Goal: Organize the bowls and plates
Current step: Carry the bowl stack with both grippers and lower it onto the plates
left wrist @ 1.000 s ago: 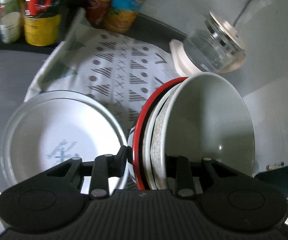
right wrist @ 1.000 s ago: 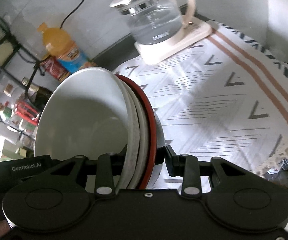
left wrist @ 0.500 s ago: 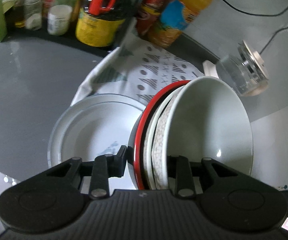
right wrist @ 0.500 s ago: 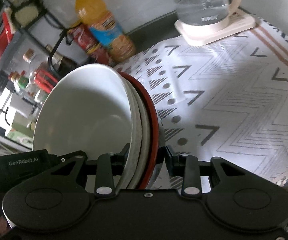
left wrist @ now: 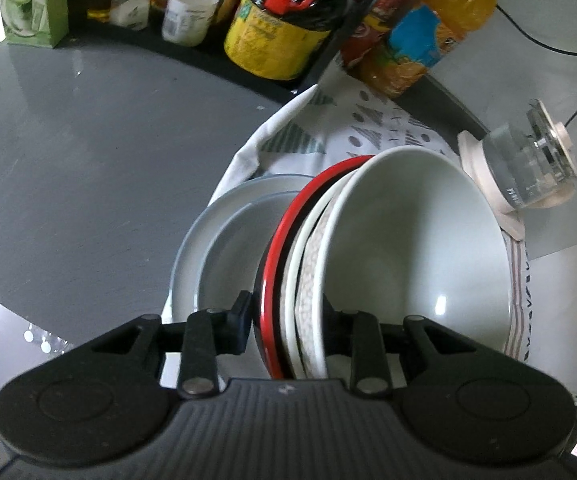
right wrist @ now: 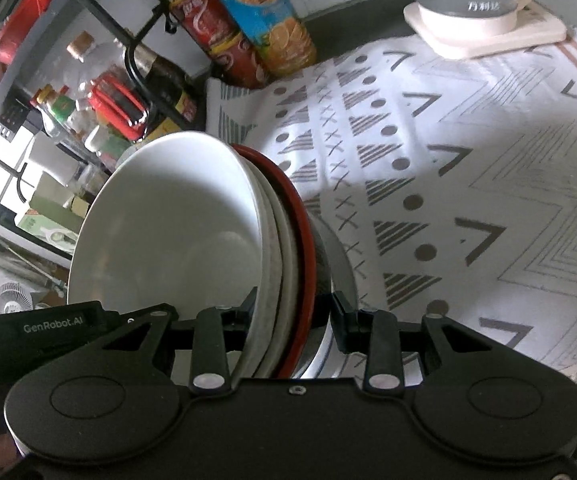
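Note:
A nested stack of bowls (left wrist: pixel 400 256), white inside with a speckled one and a red-rimmed black outer one, is held between both grippers. My left gripper (left wrist: pixel 284 320) is shut on one side of its rims. My right gripper (right wrist: pixel 292 312) is shut on the opposite side of the stack of bowls (right wrist: pixel 176 232). A stack of white plates (left wrist: pixel 228 248) lies on the patterned cloth (left wrist: pixel 372 120) just below and left of the bowls; its edge shows in the right wrist view (right wrist: pixel 344 268).
A glass kettle on a cream base (left wrist: pixel 528 168) (right wrist: pixel 476 4) stands on the cloth's far side. An orange juice bottle (left wrist: pixel 428 32) (right wrist: pixel 264 16), a red can, a yellow-labelled jar (left wrist: pixel 272 36) and a rack of bottles (right wrist: pixel 100 92) line the back. The grey counter (left wrist: pixel 88 152) lies left.
Both grippers carried the bowl stack left toward the plates; the plates now sit partly behind the bowls, and the kettle has shifted away to the right.

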Available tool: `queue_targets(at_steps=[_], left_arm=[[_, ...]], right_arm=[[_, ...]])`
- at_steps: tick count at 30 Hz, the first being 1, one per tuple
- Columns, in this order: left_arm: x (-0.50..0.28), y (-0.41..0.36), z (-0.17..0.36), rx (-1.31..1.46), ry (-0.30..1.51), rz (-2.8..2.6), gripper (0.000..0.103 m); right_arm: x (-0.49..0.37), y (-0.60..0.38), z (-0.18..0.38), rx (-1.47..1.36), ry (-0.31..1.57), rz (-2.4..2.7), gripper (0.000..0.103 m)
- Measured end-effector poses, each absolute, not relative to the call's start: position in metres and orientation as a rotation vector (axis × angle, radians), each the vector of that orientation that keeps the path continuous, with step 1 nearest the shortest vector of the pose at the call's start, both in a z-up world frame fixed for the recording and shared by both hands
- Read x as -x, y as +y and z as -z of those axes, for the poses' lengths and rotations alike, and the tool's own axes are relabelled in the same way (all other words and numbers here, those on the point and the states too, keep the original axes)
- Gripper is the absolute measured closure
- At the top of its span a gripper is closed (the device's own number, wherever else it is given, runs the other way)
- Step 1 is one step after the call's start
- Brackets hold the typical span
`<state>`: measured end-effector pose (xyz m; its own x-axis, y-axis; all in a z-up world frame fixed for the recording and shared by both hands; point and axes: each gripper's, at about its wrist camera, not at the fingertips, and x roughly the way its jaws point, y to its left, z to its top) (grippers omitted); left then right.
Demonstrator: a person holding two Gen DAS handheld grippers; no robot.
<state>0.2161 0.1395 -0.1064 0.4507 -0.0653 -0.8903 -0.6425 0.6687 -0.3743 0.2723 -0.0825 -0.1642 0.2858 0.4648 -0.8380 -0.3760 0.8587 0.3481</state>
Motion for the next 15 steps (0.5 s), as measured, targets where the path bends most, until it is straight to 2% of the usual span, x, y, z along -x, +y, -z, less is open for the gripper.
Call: queue_targets(at_steps=[15], left_arm=[[-0.215,0.157,0.123,0.840,1.045,-0.409,0.074]], right_arm=[[-0.275,-0.067,0.185,-0.064,1.196,-0.569,0.068]])
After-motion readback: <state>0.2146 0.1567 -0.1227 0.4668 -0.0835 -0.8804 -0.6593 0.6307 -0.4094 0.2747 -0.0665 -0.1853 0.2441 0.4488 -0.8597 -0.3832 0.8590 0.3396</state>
